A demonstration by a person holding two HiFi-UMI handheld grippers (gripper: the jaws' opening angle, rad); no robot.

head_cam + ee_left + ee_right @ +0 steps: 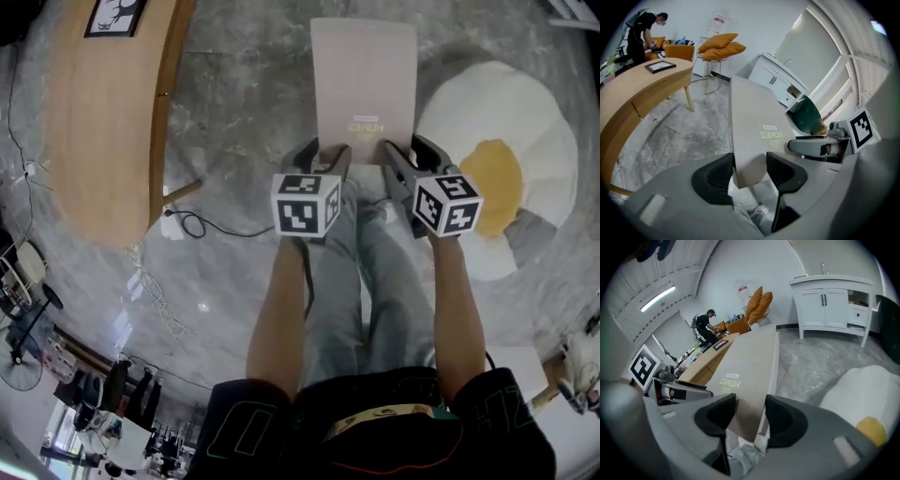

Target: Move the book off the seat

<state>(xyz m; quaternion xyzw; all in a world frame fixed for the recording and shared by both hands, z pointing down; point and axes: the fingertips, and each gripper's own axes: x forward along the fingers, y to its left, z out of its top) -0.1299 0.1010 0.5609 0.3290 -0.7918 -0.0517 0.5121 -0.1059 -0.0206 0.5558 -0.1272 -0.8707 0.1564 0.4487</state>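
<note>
My left gripper [323,150] and right gripper [405,148] hold the beige book [364,84] by its near corners over grey marbled floor [244,84]. Fried-egg cushion [525,122] just right, curved wooden desk [103,122] left.

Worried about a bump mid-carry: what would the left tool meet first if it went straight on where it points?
Beyond the book that the left tool grips, probably only bare grey floor between the wooden table and egg-shaped cushion; depth is unclear.

Grey marbled floor [234,112] carries a curved wooden table [103,112]. By the table's leg a black cable [192,223] loops from a white power strip [172,226]. Well apart from the table lies a fried-egg-shaped cushion [525,141].
</note>
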